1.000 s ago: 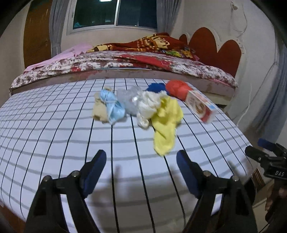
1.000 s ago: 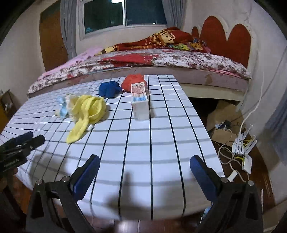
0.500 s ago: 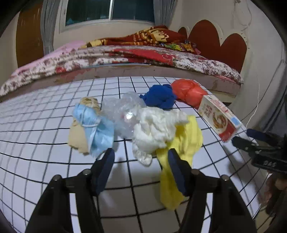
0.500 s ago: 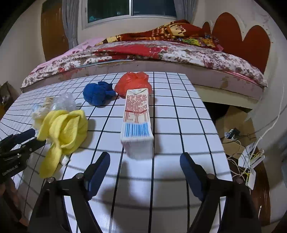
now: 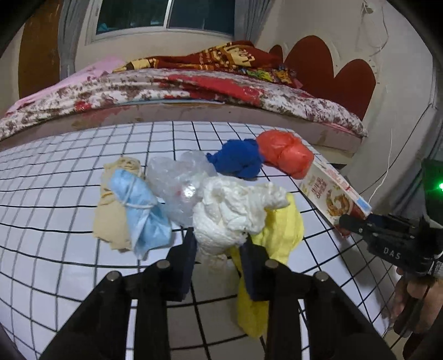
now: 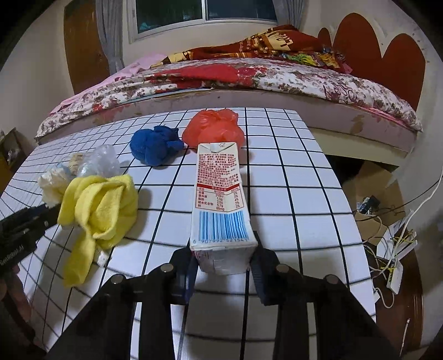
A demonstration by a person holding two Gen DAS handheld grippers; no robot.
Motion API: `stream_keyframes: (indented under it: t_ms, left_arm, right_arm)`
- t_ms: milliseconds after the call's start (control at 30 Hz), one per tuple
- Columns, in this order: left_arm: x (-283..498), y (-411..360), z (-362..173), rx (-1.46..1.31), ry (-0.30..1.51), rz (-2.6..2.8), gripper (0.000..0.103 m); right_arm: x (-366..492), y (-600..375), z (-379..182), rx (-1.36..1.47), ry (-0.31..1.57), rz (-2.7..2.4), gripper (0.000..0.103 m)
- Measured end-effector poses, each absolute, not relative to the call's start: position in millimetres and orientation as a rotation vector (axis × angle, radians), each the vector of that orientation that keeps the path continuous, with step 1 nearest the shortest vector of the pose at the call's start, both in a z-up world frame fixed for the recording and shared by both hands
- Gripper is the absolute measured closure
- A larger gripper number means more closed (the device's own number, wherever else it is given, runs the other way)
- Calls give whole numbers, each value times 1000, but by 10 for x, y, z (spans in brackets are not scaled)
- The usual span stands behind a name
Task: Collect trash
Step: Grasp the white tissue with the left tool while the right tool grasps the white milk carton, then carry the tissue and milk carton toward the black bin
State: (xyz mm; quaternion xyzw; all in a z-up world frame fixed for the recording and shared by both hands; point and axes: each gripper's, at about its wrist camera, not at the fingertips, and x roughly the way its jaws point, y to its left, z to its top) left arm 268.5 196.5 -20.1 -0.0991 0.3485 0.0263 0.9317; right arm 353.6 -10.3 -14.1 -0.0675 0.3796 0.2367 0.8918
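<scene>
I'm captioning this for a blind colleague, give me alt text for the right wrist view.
The right gripper has just closed its jaws on the near end of a milk carton lying on a grid-patterned table. Left of it lie a yellow cloth, a blue wad and a red bag.

A floral-covered bed [image 6: 249, 80] (red scalloped headboard [image 6: 387, 52]) stands beneath a dark window [image 6: 205, 11].

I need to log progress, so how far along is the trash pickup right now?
Nothing looks collected yet: every item is on the table. In hand: the left tongs have just closed on the white wad, the right tongs on the carton. Left: the yellow cloth, blue wad, red bag, clear plastic and mask.
</scene>
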Motion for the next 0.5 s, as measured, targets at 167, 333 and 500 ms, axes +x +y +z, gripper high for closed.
stream_keyframes:
  t_ms: [167,333,500]
  left_arm:
    - [2441,1984,-119,-200,685,71,71]
    - [2119,1984,-82,-214,653,86,73]
    - [1851,1833,-39,-208,633,73,73]
  right_arm:
    - [3325,-220,-56,-147,756,493,68]
    - [3000,-356,35,-165,722,501,68]
    - [2638,-532,77,-179,694,493,68]
